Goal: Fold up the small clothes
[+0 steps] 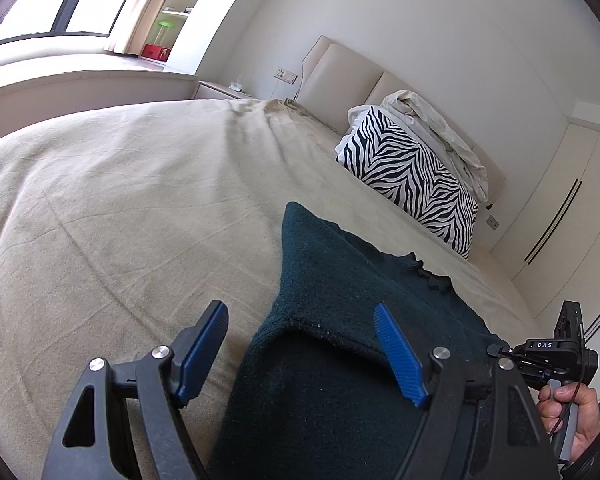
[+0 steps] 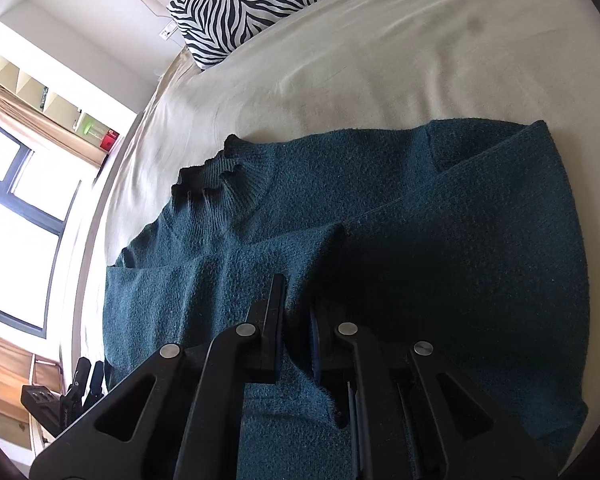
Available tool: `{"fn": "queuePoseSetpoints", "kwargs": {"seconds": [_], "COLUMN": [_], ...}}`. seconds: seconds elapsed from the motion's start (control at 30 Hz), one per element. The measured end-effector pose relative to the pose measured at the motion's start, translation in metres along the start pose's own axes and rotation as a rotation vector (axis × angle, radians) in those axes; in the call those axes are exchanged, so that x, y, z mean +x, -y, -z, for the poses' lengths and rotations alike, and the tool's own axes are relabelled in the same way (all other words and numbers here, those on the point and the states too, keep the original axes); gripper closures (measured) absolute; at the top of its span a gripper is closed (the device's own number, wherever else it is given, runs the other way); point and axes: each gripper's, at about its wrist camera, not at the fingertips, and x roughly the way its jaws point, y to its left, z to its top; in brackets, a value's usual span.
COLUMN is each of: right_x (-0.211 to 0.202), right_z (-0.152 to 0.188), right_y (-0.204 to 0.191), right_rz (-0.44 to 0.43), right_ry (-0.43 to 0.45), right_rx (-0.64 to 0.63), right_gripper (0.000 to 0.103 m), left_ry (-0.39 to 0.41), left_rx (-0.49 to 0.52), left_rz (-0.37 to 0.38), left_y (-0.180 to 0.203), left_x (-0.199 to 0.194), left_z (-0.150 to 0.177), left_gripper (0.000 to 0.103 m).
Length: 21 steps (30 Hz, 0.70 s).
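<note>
Right wrist: right tongs (image 2: 296,312) nearly closed, pinching teal sweater (image 2: 380,208) fold; left tongs (image 1: 300,348) wide over its edge, bed (image 1: 120,200) at 10 o'clock.

Left gripper (image 1: 300,352) jaws spread wide; right gripper (image 2: 296,320) jaws nearly closed

bed: beige sheet (image 1: 120,184) lying wrinkled across the mattress
pillow: zebra-striped pillow (image 1: 412,168) leaning on the headboard (image 1: 340,68) at 1 o'clock
window: window (image 1: 48,4) glowing at 10 o'clock
wardrobe: wardrobe (image 1: 560,208) standing at 3 o'clock
</note>
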Motion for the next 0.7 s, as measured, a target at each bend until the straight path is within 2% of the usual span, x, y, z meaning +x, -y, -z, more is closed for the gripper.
{"fn": "queuePoseSetpoints", "kwargs": {"seconds": [0.13, 0.27, 0.4, 0.43, 0.47, 0.5, 0.53, 0.57, 0.67, 0.7], "right_x": [-0.002, -0.004, -0.011, -0.014, -0.019, -0.024, -0.031, -0.038, -0.057, -0.061], "right_z": [-0.004, -0.003, 0.001, 0.002, 0.004, 0.006, 0.009, 0.013, 0.024, 0.028], "right_y": [-0.001, 0.013, 0.021, 0.022, 0.022, 0.023, 0.023, 0.023, 0.022, 0.022], "right_rz": [0.027, 0.008, -0.001, 0.008, 0.018, 0.019, 0.009, -0.013, -0.110, -0.153], "right_ry": [0.017, 0.015, 0.035, 0.045, 0.059, 0.077, 0.102, 0.130, 0.166, 0.165], "right_rx": [-0.010, 0.019, 0.043, 0.048, 0.051, 0.056, 0.068, 0.080, 0.081, 0.079], "right_gripper": [0.093, 0.093, 0.088, 0.085, 0.076, 0.070, 0.049, 0.036, 0.034, 0.034], "left_ry": [-0.014, -0.059, -0.079, -0.114, -0.159, -0.188, -0.208, -0.230, -0.286, -0.297], "left_rx": [0.035, 0.129, 0.192, 0.205, 0.225, 0.244, 0.255, 0.255, 0.188, 0.167], "left_rz": [0.009, 0.032, 0.035, 0.033, 0.025, 0.021, 0.018, 0.013, -0.053, -0.051], "left_y": [0.010, 0.036, 0.060, 0.064, 0.069, 0.073, 0.074, 0.072, 0.044, 0.033], "left_x": [0.001, 0.005, 0.017, 0.028, 0.041, 0.053, 0.065, 0.077, 0.111, 0.118], "left_z": [-0.005, -0.013, -0.033, -0.038, -0.042, -0.044, -0.046, -0.048, -0.050, -0.047], "left_gripper": [0.026, 0.027, 0.027, 0.027, 0.030, 0.039, 0.041, 0.042, 0.048, 0.057]}}
